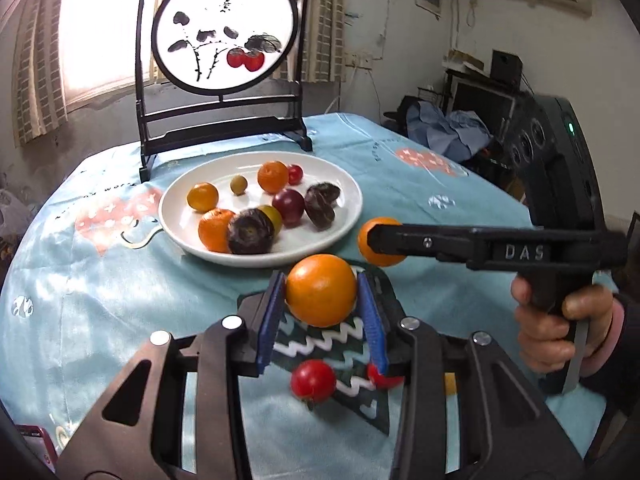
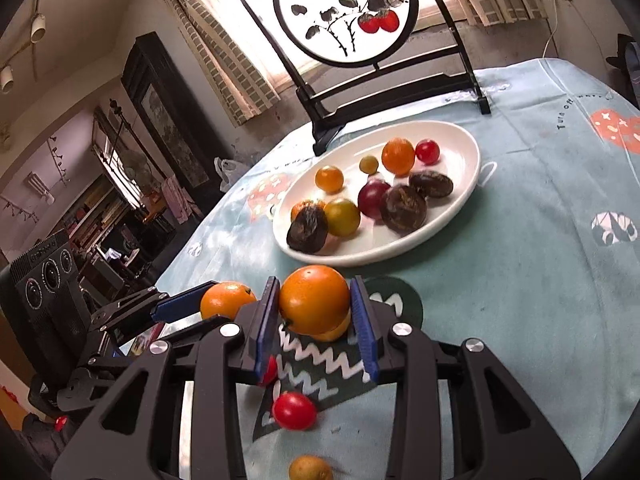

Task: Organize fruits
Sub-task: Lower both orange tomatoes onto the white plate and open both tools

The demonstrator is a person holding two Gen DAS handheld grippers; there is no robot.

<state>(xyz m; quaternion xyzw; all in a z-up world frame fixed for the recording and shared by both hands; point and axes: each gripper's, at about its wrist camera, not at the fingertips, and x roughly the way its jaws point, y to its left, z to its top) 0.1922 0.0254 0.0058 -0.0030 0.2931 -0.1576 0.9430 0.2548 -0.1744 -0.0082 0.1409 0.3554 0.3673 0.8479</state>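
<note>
Left tool (image 1: 321,296) grips an orange (image 1: 321,290) betw. its blue pads (image 1: 267,320), held above the counter (image 1: 100,280) just short of the white plate (image 1: 352,192). Right tool (image 2: 314,306) likewise clamps its own orange (image 2: 314,304), pads tight on both sides. In the left view the right tool comes in from the right, w/ its orange at the tip near the plate's rim, a hand (image 1: 560,328) wrapped round the grip. In the right view the left tool shows at left w/ its orange (image 2: 226,300) betw. the blue pads.

Plate sits mid-counter in front of a black-framed round painting stand (image 1: 224,28). On the plate: three small oranges, a red cherry tomato (image 1: 295,174), a small green fruit (image 1: 238,184), a purple plum (image 1: 289,205), a yellow-green fruit (image 2: 342,217) and what look like three dark wrinkled fruits, prob. passion fruit (image 1: 251,232), though blur makes that unsure.

Off the plate: a red tomato (image 1: 313,380) lies on a dark zigzag-pattern patch (image 1: 320,344) of the teal cloth under the left tool, a second red one (image 1: 384,378) partly hidden behind the right pad. Right view also shows a brownish round fruit (image 2: 310,468) at the bottom edge, near side of the counter.
</note>
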